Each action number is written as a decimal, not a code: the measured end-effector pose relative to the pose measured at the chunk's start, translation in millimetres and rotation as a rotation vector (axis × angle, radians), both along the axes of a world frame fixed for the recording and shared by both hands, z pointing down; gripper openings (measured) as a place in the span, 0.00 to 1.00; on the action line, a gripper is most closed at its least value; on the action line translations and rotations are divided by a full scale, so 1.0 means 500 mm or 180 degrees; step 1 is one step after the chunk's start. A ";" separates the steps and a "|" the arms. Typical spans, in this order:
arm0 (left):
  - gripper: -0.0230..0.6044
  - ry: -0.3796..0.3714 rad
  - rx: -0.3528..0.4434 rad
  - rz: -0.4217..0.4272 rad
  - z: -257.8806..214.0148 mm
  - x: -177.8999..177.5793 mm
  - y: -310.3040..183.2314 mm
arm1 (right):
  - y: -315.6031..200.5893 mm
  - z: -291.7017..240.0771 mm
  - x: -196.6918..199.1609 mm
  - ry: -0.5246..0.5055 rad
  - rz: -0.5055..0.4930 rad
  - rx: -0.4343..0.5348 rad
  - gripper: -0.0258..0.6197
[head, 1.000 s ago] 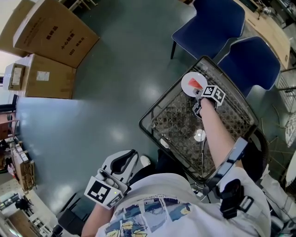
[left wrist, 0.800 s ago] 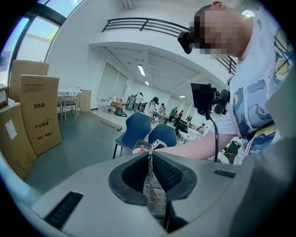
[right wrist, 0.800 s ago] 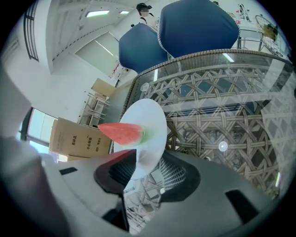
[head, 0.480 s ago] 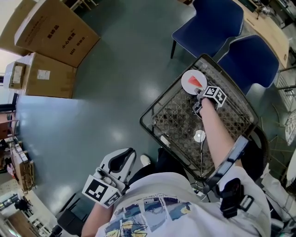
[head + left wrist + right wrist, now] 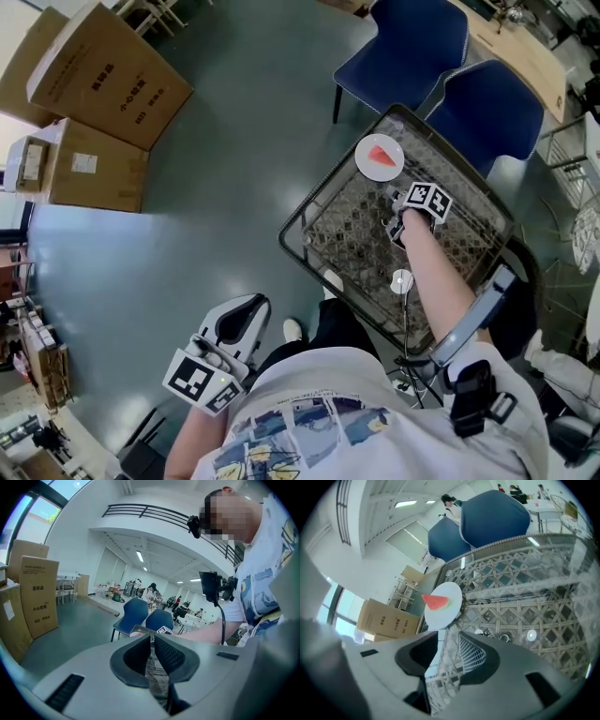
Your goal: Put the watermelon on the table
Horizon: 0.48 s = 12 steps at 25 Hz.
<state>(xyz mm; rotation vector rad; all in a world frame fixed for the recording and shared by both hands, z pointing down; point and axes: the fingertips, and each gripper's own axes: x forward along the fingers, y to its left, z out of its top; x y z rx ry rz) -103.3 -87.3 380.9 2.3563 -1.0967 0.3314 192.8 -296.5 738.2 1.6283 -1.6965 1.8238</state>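
Observation:
A red watermelon slice (image 5: 382, 154) lies on a small white plate (image 5: 367, 165) in the far corner of a wire basket (image 5: 302, 223). In the right gripper view the slice (image 5: 436, 602) on its plate (image 5: 447, 613) sits just ahead of the jaws. My right gripper (image 5: 395, 202) hovers inside the basket a short way from the plate, open and empty (image 5: 448, 634). My left gripper (image 5: 249, 305) is held low by my body, away from the basket, jaws shut on nothing (image 5: 151, 638).
Two blue chairs (image 5: 403, 47) (image 5: 492, 108) stand beyond the basket, with a wooden table (image 5: 520, 52) behind them. Cardboard boxes (image 5: 103, 70) sit at the far left on the grey floor. A small round white object (image 5: 401, 279) lies in the basket near my forearm.
My right gripper has drawn back a little from the plate, towards me. The left gripper has hardly moved.

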 end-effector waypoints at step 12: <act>0.09 0.0153 0.0355 0.0392 -0.057 -0.063 0.146 | 0.301 -0.232 -0.174 0.0651 -0.1505 0.0607 0.20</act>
